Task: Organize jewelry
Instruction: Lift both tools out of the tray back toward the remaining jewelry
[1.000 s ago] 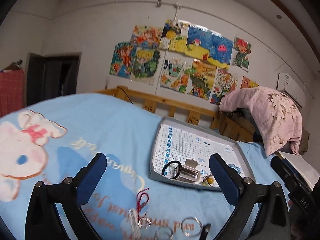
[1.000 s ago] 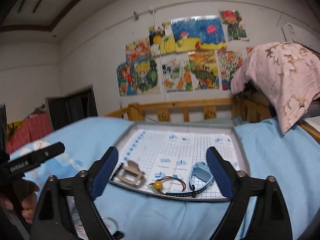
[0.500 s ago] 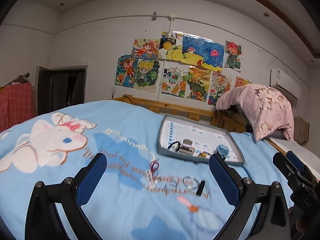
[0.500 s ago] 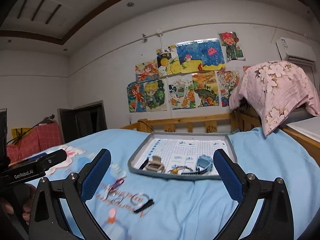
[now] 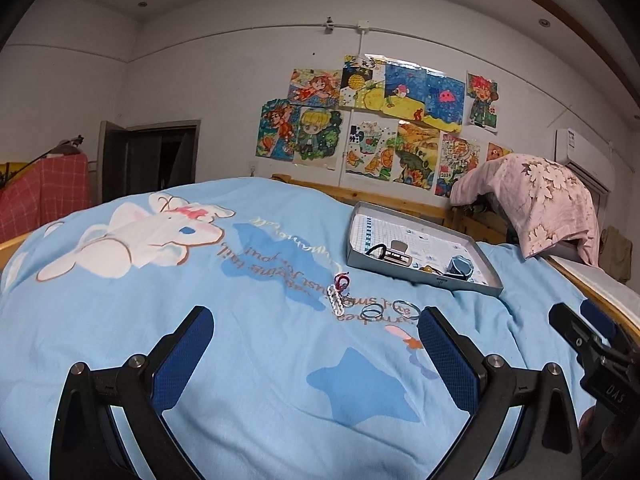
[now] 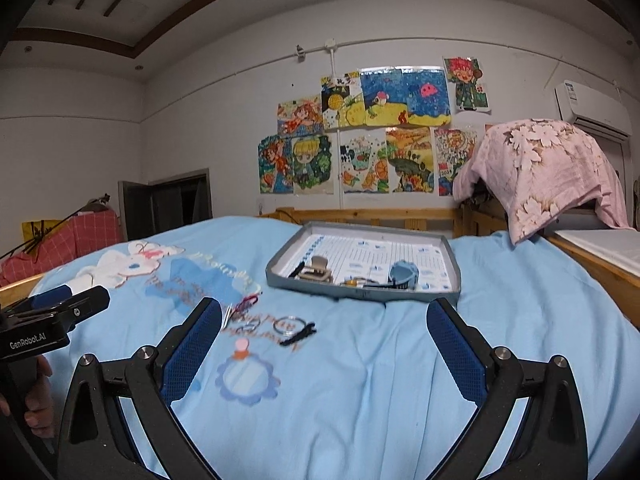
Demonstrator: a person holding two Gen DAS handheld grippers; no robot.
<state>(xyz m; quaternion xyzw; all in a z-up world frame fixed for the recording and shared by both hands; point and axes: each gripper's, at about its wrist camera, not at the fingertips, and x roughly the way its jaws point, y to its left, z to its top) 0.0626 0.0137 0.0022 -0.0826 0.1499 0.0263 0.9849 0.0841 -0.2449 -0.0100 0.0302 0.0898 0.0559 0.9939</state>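
Observation:
A grey tray (image 5: pixel 464 282) (image 6: pixel 360 295) lies on the blue bed cover. In it are a beige hair claw (image 6: pixel 316 271), a black hair tie (image 5: pixel 376 249), a blue watch (image 6: pixel 403 274) and a yellow-bead bracelet (image 6: pixel 352 281). On the cover in front of it lie a white bead bracelet (image 5: pixel 335 300), a red cord (image 5: pixel 343 280), silver rings (image 5: pixel 372 311) (image 6: pixel 289 325) and a black hair clip (image 6: pixel 299 335). My left gripper (image 5: pixel 314 354) and right gripper (image 6: pixel 324 348) are open and empty, well back from the jewelry.
A wooden bed rail (image 6: pixel 360 214) runs behind the tray. A pink blanket (image 6: pixel 552 176) hangs at the right over a wooden edge (image 6: pixel 592 268). A dark doorway (image 5: pixel 152 160) and red checked cloth (image 5: pixel 40 192) are at the left.
Both grippers have pulled back and up from the tray. The tray and loose jewelry now look smaller and farther away. Both stayed open.

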